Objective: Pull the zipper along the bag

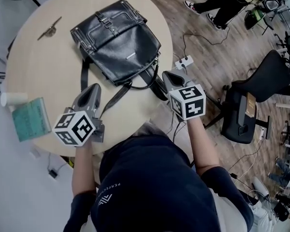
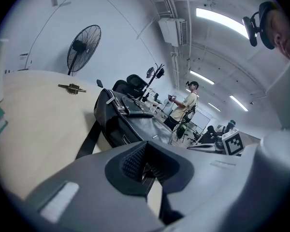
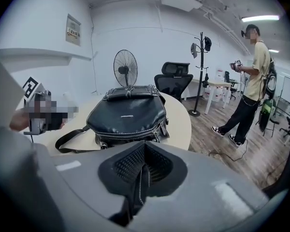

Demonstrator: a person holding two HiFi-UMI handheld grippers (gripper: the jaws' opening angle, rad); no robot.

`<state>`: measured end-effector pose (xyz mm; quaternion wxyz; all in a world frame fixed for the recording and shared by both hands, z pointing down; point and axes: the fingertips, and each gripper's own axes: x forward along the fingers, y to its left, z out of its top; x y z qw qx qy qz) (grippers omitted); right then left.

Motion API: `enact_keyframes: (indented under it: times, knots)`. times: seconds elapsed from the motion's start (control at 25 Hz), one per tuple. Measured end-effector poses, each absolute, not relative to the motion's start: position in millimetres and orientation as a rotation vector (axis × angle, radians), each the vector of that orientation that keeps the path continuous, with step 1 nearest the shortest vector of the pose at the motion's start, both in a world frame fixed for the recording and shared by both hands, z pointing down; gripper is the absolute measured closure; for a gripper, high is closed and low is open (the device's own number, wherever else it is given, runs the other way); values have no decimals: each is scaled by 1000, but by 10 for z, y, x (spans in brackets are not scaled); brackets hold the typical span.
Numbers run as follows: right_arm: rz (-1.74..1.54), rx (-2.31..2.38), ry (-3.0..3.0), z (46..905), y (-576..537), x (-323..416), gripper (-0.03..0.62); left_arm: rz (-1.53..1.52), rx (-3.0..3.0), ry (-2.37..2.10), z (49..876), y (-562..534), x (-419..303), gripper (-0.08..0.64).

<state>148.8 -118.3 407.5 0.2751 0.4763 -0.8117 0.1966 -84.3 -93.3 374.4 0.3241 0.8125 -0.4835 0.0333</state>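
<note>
The round, pale wooden surface [image 1: 48, 62] carries a black bag [image 1: 117, 40] just past its middle toward 1 o'clock, with the strap [image 1: 82, 74] trailing toward 6 o'clock. A small dark metal object [image 1: 49, 29] lies at 10 o'clock. A green book [image 1: 31, 119] and a white roll [image 1: 13, 98] sit at the 8 o'clock edge.

Legible text: one item. The print [image 1: 117, 189] on the person's dark shirt [image 1: 150, 187] reads "PERFEC…"; the remaining letters cannot be made out. Not legible: the metal plate [image 1: 130, 56] on the bag [image 1: 117, 37], the wall sign [image 3: 73, 30], and the cover of the teal book [image 1: 29, 119].
</note>
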Motion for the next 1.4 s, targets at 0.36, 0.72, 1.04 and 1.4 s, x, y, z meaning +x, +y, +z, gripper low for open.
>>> enact_keyframes:
  times: [0.36,0.72,1.04,1.4]
  knots:
    - [537,1305,-2211,3938,-1028,1442,591,63,2146,-1261,3677,-904,-800,541]
    - [512,1314,-2242,3814,-991,1360,591,69,2147,-1278,3676,-842,-858,541]
    - [508,1333,-2249,3788,-980,1338,591,68,2130,-1284,3726,-763,-937,541]
    - [506,1346,-2246,3765,-979,1378,591,74,2140,-1279,3715,-765,-937,541]
